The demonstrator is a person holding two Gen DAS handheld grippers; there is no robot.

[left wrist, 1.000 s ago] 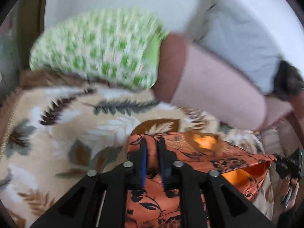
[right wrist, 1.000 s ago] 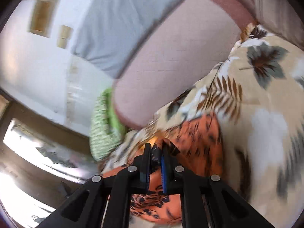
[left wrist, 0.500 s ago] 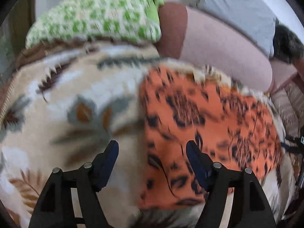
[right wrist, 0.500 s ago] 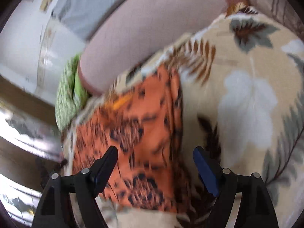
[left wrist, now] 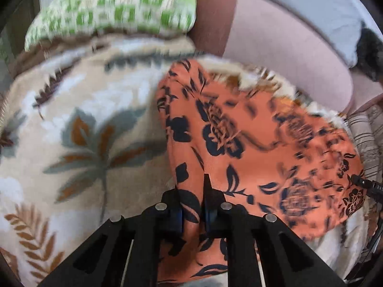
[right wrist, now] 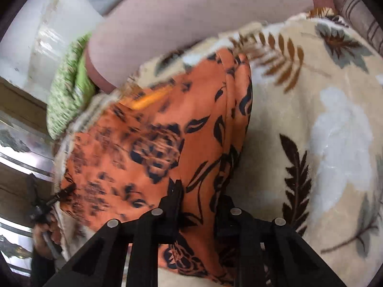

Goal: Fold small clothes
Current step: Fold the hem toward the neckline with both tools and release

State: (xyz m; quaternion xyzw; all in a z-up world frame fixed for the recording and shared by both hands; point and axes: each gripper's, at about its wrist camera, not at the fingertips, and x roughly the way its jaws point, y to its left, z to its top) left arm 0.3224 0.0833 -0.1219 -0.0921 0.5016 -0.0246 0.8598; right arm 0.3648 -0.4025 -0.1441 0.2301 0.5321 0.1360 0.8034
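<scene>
A: In the left wrist view, where was the orange black-flowered cloth [left wrist: 251,143]?
B: Spread on the beige leaf-patterned blanket [left wrist: 91,124], its near edge pinched as the left gripper [left wrist: 192,186] fingers closed.
A: And the right wrist view?
B: The right gripper [right wrist: 198,191] fingers were closing on the cloth's edge.
</scene>
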